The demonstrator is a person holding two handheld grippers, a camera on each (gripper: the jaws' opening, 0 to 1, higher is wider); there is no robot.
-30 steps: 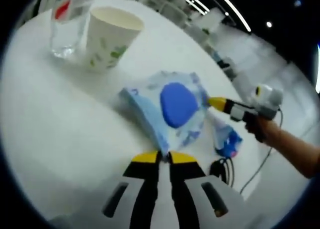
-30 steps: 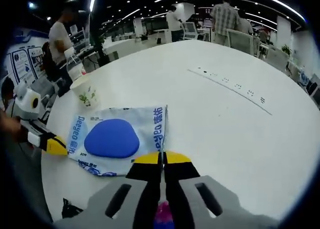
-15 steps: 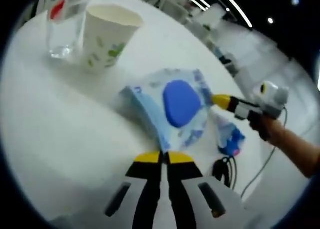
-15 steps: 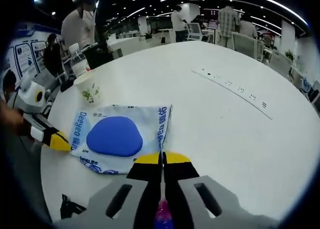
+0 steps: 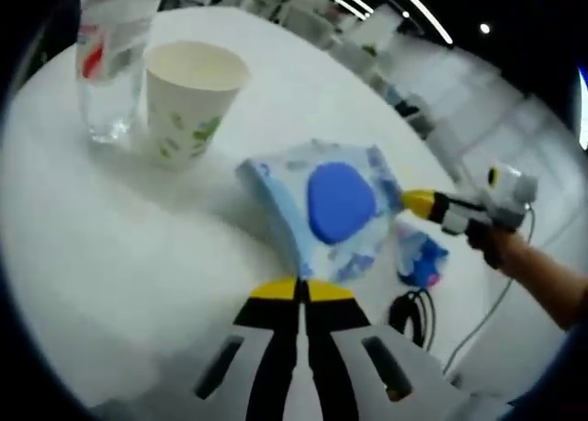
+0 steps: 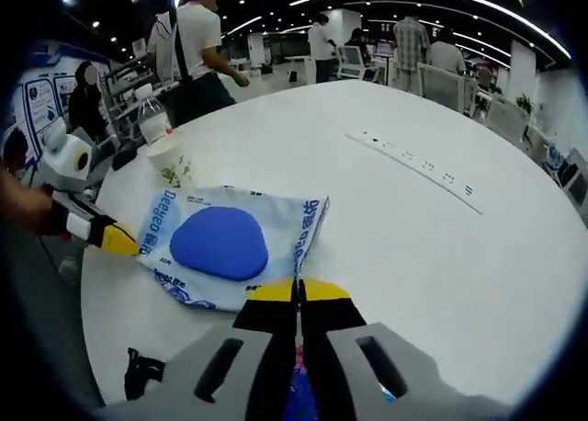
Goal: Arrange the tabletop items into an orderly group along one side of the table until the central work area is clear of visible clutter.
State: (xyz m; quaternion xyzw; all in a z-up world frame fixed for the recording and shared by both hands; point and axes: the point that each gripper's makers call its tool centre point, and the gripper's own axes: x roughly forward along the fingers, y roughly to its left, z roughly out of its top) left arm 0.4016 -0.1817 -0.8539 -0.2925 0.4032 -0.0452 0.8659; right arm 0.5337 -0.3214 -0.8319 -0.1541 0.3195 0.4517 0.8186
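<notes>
Right gripper view looks across a large round white table [image 6: 441, 246], its far half bare but for a row of small dark marks. Near the table's edge lies a blue-and-white wet-wipe pack [image 6: 225, 246] with a big blue oval lid on its face. The right gripper [image 6: 296, 288] has its yellow-tipped jaws pressed together on the pack's near edge, and the left gripper [image 6: 119, 242] meets the pack's opposite edge with its yellow tip. Beyond the pack stand a paper cup [image 6: 170, 164] with green leaf print and, behind it, a clear plastic bottle [image 6: 152, 118].

In the left gripper view, the left gripper [image 5: 299, 288] pinches one corner of the same wet-wipe pack [image 5: 326, 205], jaws closed on it, while the right gripper [image 5: 418, 202] holds the far side. The paper cup [image 5: 188, 99] and the bottle [image 5: 110, 62] stand side by side, close together, well apart from the pack. A small blue and pink packet [image 5: 421, 260] lies just beside the pack, with a black cable [image 5: 409, 311] near it at the table's rim.
</notes>
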